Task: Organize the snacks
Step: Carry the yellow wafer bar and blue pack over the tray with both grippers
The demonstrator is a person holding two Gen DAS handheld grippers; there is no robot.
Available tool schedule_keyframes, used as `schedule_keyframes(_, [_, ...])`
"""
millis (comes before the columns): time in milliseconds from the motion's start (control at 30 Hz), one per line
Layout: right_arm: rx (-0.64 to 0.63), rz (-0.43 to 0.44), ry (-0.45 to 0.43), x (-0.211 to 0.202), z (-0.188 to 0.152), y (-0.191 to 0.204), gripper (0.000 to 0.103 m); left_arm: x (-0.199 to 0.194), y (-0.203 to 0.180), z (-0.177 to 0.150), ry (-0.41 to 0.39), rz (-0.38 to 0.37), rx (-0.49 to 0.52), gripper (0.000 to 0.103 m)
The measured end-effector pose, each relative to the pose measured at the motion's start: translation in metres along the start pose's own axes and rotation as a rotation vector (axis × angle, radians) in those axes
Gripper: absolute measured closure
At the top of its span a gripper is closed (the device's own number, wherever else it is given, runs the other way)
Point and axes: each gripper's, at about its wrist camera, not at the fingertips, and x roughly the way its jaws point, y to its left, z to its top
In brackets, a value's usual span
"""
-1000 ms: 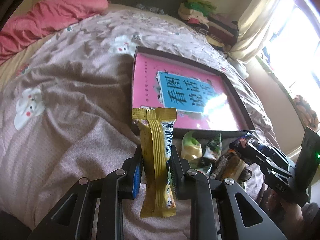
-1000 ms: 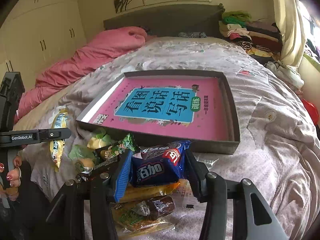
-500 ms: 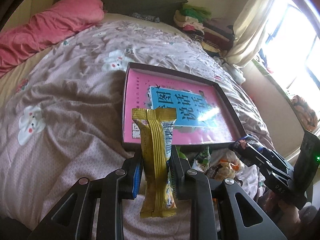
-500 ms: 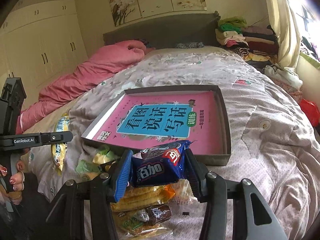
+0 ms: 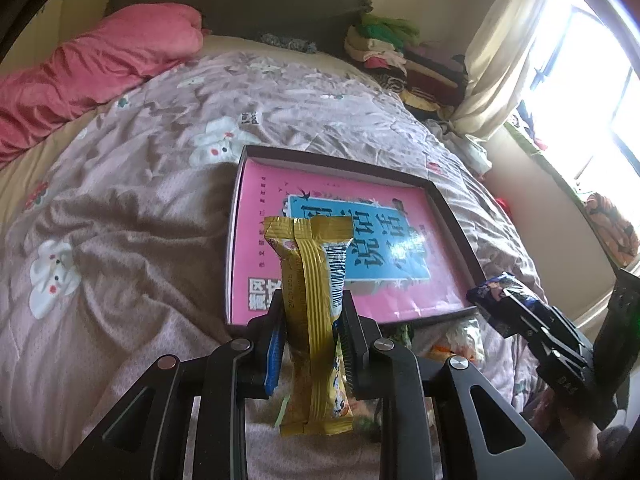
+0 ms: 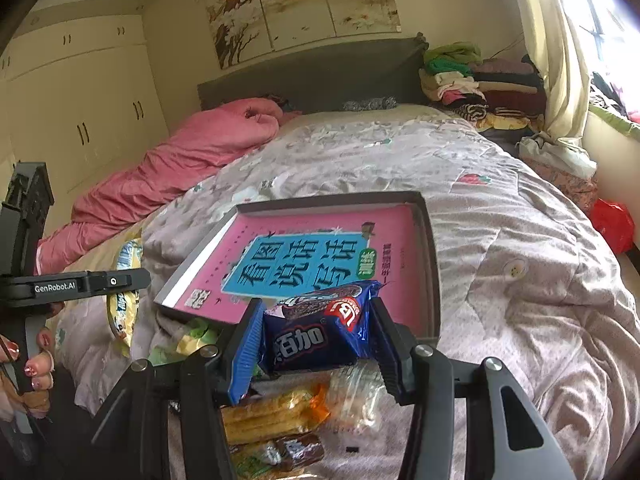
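Note:
My left gripper (image 5: 310,316) is shut on a long gold snack packet (image 5: 314,320), which stands upright between the pads above the bed. My right gripper (image 6: 314,320) is shut on a dark blue biscuit packet (image 6: 320,334), held crosswise. A dark shallow box (image 5: 456,224) with a pink and blue book cover inside lies on the quilt just beyond both grippers; in the right wrist view the box (image 6: 432,264) sits straight ahead. Several loose snack packets (image 6: 280,412) lie in a pile under the right gripper. The right gripper (image 5: 520,308) shows at the left view's right edge.
A pink duvet (image 6: 192,160) is bunched along the bed's left side. Folded clothes (image 6: 480,84) are stacked by the headboard at the right, next to a curtain (image 6: 560,60). A hand (image 6: 28,364) holds the left gripper's handle at the right view's left edge.
Both grippers have risen a little with their packets still clamped. The box and the snack pile now sit lower and farther off in both views.

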Motion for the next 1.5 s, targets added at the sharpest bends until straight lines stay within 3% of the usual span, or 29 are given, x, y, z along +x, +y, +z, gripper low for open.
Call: schedule_keyframes(1500, [0.072,-0.115,-0.023,0.029,0.027,-0.056,0.051,0.074,0.007,0.043,-0.032,0.117,-0.026,0.078])
